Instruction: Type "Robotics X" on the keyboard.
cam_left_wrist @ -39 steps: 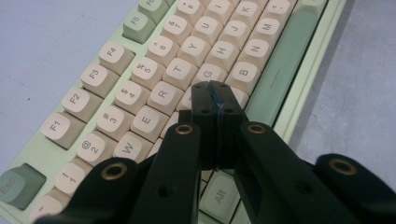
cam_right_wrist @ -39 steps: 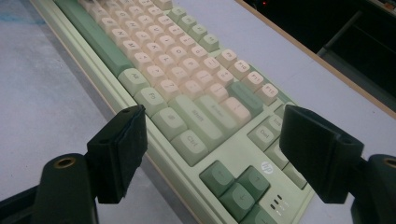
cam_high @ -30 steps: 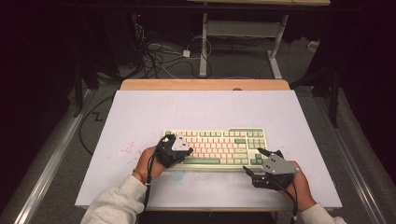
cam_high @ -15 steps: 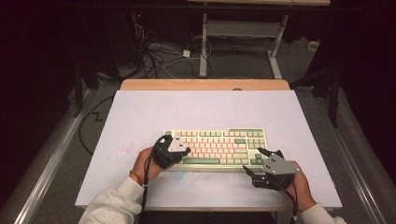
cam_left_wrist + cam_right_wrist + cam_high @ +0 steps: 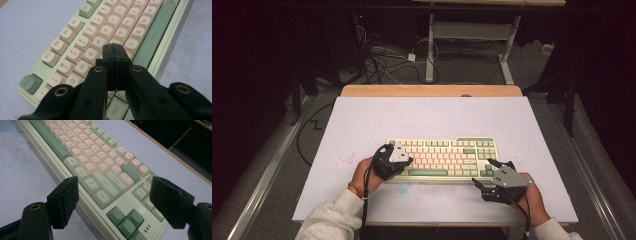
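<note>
Pale lavender counter (image 5: 362, 130) carries everything: left gripper (image 5: 115, 53), clenched on nothing, hovers over the letter keys at the left end of the green-and-cream keyboard (image 5: 444, 156), while right gripper (image 5: 113, 197) stands released, straddling its near-right corner by the arrow keys.

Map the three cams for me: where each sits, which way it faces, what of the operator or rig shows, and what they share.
High view: above the person's side, facing forward and down on the table; forearms, left gripper and right gripper enter from the bottom.
Left gripper view: rides the left gripper, looking along shut jaws over the letter keys.
Right gripper view: rides the right gripper, open jaws framing the arrow-key corner.
Shared: the keyboard.
</note>
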The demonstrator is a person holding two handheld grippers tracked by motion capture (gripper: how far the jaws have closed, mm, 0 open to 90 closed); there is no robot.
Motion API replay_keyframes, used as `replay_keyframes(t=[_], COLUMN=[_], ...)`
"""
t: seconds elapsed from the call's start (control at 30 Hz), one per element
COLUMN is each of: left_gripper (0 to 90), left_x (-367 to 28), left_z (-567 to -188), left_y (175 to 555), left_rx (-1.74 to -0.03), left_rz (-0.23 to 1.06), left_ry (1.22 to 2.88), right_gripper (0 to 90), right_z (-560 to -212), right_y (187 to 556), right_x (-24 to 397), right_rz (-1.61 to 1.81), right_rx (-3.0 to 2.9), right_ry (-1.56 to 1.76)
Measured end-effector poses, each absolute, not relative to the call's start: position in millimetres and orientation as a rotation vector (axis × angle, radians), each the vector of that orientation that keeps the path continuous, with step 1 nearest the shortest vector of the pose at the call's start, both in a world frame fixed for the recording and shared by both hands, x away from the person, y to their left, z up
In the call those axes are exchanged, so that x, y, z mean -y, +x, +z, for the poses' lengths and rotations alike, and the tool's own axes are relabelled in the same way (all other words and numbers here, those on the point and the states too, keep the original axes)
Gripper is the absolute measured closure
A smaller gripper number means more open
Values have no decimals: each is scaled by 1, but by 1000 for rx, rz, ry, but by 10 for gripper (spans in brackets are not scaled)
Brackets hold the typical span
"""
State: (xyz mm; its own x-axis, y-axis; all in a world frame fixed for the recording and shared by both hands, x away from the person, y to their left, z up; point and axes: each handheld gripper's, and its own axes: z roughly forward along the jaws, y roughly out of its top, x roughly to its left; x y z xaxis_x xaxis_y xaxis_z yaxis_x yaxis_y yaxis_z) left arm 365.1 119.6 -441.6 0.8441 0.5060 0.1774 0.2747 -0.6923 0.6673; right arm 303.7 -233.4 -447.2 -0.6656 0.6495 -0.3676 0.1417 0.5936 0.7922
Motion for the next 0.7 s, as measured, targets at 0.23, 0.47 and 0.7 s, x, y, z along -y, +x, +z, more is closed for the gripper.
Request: replay_keyframes(t=[0.23, 0.47, 0.7], left_gripper=[868, 868, 868], left_x=[-124, -122, -121], left_z=[-442, -445, -448], left_y=[369, 375, 381], left_rx=[-585, -591, -602], left_rz=[459, 453, 445], left_ry=[2359, 2369, 2376], right_gripper=[243, 244, 244], right_z=[-448, -448, -449], right_y=[304, 304, 304], right_x=[233, 233, 232], right_rz=[998, 994, 990], right_rx=[-2171, -2173, -2181], right_ry=[620, 620, 615])
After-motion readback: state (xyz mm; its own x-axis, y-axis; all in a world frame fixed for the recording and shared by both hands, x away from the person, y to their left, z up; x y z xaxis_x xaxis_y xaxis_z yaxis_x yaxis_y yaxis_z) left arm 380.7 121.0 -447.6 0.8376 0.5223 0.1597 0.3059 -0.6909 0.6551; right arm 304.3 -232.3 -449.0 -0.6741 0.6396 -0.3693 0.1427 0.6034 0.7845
